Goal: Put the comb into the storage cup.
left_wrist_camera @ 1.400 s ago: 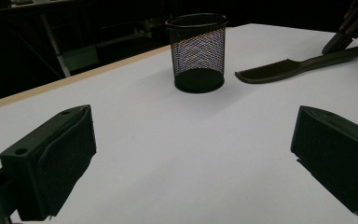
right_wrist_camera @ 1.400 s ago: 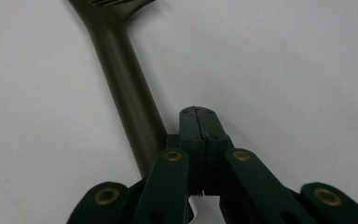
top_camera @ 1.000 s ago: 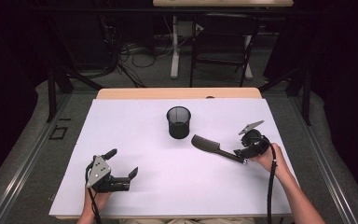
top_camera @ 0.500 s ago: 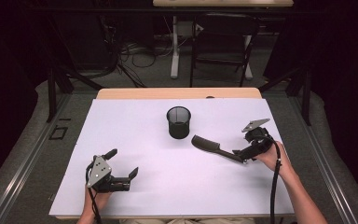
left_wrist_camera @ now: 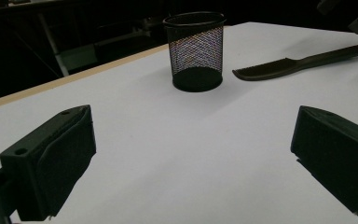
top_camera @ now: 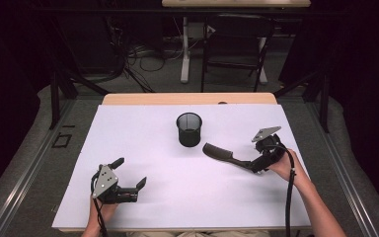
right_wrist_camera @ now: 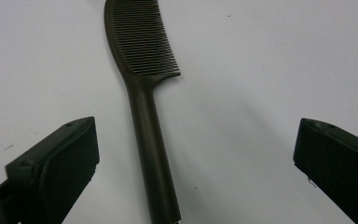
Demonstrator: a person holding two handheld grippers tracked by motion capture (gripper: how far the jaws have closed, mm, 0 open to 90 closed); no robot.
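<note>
A dark comb (top_camera: 222, 153) lies flat on the white table (top_camera: 143, 138), teeth end toward a black mesh cup (top_camera: 189, 129) that stands upright just left of it. My right gripper (top_camera: 254, 166) is open at the comb's handle end. In the right gripper view the comb (right_wrist_camera: 144, 93) runs up between the wide-apart jaws of the right gripper (right_wrist_camera: 196, 168), nearer the left one, untouched. My left gripper (top_camera: 130, 172) rests open near the front left, holding nothing. From the left gripper (left_wrist_camera: 191, 163) the cup (left_wrist_camera: 196, 51) and comb (left_wrist_camera: 289, 65) lie farther off.
The table's wooden far edge (top_camera: 187, 98) shows behind the white sheet. Beyond it stand a chair (top_camera: 237, 54), a desk leg and floor cables in a dark room. Bare white surface lies between the two grippers.
My right gripper has shifted slightly to the right along the comb's handle. The comb, the cup and the left gripper have stayed put.
</note>
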